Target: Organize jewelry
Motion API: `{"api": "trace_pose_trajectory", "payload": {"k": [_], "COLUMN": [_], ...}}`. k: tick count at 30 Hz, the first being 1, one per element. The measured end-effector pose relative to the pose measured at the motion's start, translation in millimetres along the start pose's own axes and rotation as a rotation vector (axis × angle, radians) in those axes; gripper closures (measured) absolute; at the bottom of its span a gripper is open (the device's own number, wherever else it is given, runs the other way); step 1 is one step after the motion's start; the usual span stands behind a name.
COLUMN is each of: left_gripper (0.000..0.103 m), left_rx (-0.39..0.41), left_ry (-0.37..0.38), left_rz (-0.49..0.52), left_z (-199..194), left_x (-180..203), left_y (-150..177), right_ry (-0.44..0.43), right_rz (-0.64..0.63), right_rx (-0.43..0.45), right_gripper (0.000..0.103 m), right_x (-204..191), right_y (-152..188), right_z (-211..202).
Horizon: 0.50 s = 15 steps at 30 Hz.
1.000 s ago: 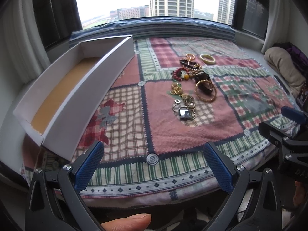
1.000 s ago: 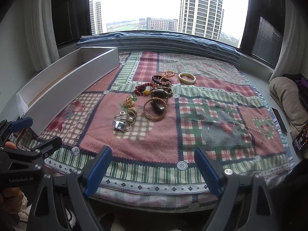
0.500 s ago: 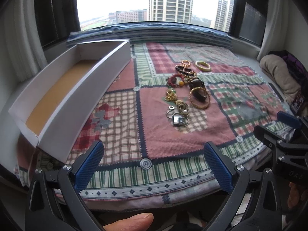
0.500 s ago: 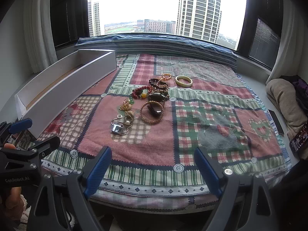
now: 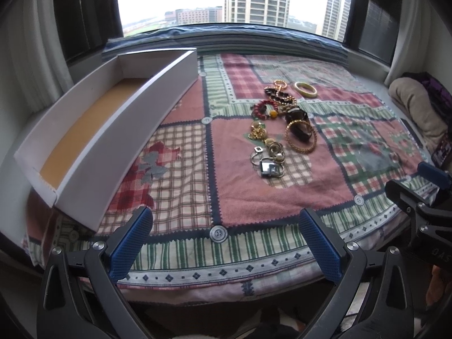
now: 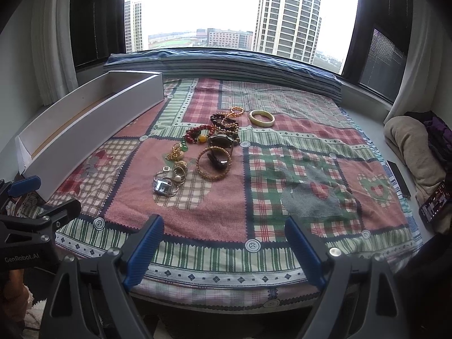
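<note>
Nothing of the sorting appears done yet: the long white box at the left of the patchwork quilt shows only its bare tan floor, and every piece of jewelry still lies in one loose cluster near the quilt's middle, well apart from the box. The left gripper and right gripper both hover at the near edge with jaws spread wide and nothing between them. In the cluster, the woven gold bangle rings a dark oval piece; beyond it sit a cream bangle, red bead bracelet and dark bead strands; nearest lie a gold chain heap, several rings and a square silver pendant.
</note>
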<state>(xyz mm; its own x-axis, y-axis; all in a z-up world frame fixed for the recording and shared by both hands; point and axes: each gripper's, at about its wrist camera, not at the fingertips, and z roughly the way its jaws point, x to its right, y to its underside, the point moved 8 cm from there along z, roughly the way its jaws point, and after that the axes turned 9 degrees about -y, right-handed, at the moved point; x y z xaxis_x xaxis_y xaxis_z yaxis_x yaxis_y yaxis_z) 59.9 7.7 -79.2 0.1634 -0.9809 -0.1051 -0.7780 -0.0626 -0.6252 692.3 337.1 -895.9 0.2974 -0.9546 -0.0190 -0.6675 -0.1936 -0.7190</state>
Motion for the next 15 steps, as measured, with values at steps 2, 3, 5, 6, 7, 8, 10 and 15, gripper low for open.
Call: {"api": "trace_pose_trajectory", "payload": {"k": [2, 3, 5, 6, 7, 8, 10, 15], "left_gripper": [0.0, 0.0, 0.0, 0.0, 0.0, 0.0, 0.0, 0.0], "left_rx": [-0.009, -0.011, -0.008, -0.005, -0.001, 0.004, 0.011, 0.017], "left_ry": [0.003, 0.004, 0.004, 0.005, 0.005, 0.004, 0.001, 0.008], "left_rz": [-0.001, -0.003, -0.006, -0.007, -0.007, -0.007, -0.007, -0.008], "left_z": [1.7, 1.7, 1.0, 0.4, -0.6, -1.6, -2.5, -4.6], "left_x": [0.5, 0.4, 0.5, 0.4, 0.1, 0.0, -0.6, -0.1], "left_y": [1.2, 2.0, 2.1, 1.4, 1.0, 0.7, -0.2, -1.3], "right_ry": [0.0, 0.0, -0.003, -0.004, -0.006, -0.008, -0.014, -0.019], "right_rz": [0.001, 0.001, 0.003, 0.004, 0.005, 0.007, 0.016, 0.032], "right_rx": [-0.002, -0.002, -0.002, -0.001, 0.003, 0.007, 0.013, 0.011], "right_gripper": [0.014, 0.014, 0.014, 0.014, 0.014, 0.014, 0.014, 0.014], "right_x": [0.0, 0.0, -0.3, -0.3, -0.1, 0.0, 0.9, 3.1], "right_y": [0.4, 0.5, 0.5, 0.2, 0.1, -0.5, -1.1, -0.9], "right_z": [0.4, 0.5, 0.5, -0.1, -0.9, -1.7, -2.6, -1.0]}}
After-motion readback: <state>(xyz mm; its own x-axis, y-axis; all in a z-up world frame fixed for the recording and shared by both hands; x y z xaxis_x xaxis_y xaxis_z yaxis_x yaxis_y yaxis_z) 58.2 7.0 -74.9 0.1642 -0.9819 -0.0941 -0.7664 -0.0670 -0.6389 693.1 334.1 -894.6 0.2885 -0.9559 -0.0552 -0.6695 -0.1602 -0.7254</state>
